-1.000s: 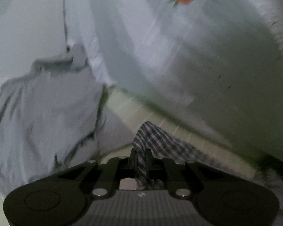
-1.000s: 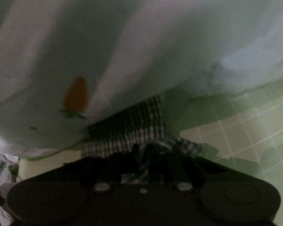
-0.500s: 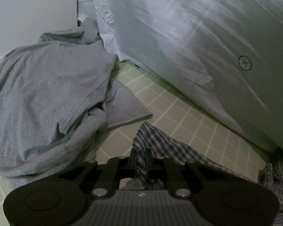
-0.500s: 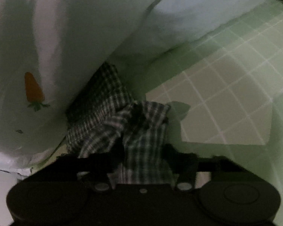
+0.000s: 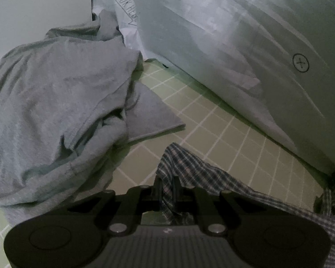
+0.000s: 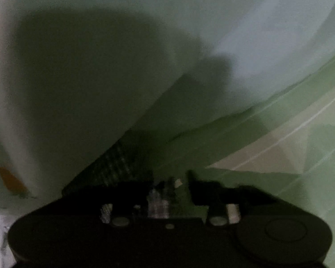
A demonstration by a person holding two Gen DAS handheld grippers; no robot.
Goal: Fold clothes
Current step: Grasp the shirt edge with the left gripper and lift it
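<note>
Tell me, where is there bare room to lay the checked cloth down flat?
Bare green grid sheet runs between the grey shirt pile and the big white pillow, just ahead of the left gripper, which pinches the checked cloth. The left side is crowded by the pile. The right view is blurred, but bare sheet shows at its right.

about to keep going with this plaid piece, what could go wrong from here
The left gripper pinches only a narrow corner of the plaid garment, so it may slip out under tension. The grey shirt lies crumpled close by and could get dragged along. The right wrist view is blurred; the right gripper hold cannot be confirmed.
</note>
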